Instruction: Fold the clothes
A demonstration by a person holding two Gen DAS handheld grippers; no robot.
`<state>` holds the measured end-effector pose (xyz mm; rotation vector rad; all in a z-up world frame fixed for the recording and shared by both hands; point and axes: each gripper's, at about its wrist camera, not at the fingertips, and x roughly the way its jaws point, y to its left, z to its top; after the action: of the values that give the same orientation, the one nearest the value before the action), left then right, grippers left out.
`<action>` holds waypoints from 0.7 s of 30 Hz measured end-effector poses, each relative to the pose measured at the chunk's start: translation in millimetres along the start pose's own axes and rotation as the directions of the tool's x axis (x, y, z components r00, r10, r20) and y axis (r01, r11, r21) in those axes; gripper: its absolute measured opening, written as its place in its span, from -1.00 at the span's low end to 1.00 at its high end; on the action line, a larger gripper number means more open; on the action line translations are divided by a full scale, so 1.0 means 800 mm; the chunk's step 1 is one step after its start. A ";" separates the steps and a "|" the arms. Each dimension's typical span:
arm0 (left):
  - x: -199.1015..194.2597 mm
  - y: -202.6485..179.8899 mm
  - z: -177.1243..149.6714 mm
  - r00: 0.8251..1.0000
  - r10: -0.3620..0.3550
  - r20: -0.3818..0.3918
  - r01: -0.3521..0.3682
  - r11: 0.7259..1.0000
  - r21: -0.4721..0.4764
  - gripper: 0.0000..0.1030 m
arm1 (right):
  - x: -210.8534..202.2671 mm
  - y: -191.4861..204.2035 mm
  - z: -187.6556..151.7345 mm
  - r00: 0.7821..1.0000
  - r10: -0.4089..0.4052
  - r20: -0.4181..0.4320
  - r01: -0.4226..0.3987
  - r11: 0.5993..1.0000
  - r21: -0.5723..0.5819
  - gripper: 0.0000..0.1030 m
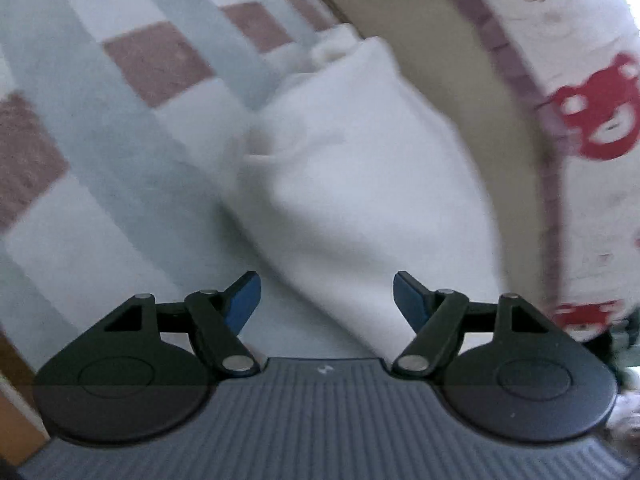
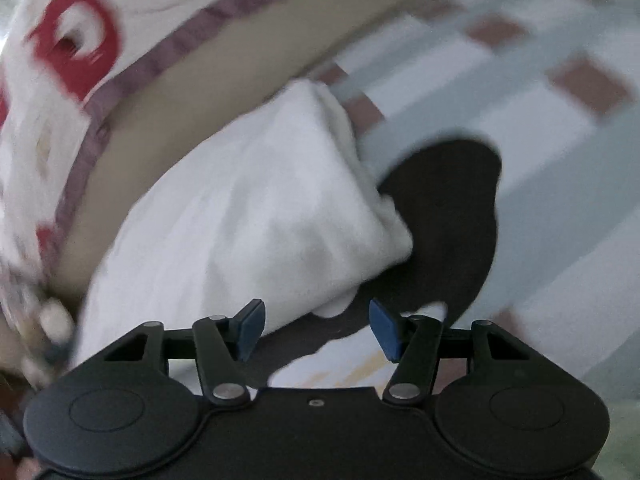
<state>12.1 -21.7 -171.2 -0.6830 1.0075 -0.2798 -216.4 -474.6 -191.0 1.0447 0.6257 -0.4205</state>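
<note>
A white garment (image 1: 360, 168), folded into a thick bundle, lies on a checked bedsheet (image 1: 120, 160) in pale blue, white and brown. My left gripper (image 1: 326, 284) hovers open just short of its near end, blue pads wide apart, nothing between them. In the right wrist view the same white bundle (image 2: 248, 216) lies ahead and to the left. My right gripper (image 2: 316, 312) is open, and a corner of the cloth hangs in the gap without being pinched. A dark, blurred shape (image 2: 440, 220) sits against the bundle's right side; I cannot tell what it is.
A white quilt with red cartoon prints and a purple border (image 1: 592, 108) (image 2: 72, 40) lies along the far side of the garment. A tan band (image 1: 460, 60) runs between them. A wooden edge (image 1: 16, 400) shows at the lower left. Both views are motion-blurred.
</note>
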 end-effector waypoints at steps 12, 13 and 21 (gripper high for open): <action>0.026 -0.001 0.041 0.950 0.164 0.265 -0.200 0.973 0.114 0.45 | 0.042 -0.010 -0.001 0.969 0.058 0.242 -0.122 0.957 0.262 0.34; 0.028 -0.002 0.042 0.949 0.163 0.269 -0.199 0.974 0.113 0.45 | 0.046 -0.007 0.001 0.966 0.053 0.253 -0.118 0.961 0.251 0.34; 0.029 0.022 0.067 0.978 0.031 0.206 -0.022 0.999 -0.049 -0.60 | 0.058 -0.003 0.025 0.962 0.047 0.269 -0.112 0.966 0.232 -0.36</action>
<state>68.1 0.5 -179.5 -0.7244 0.8258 -0.1586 -177.4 -495.0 -215.5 1.2207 0.2974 -0.5643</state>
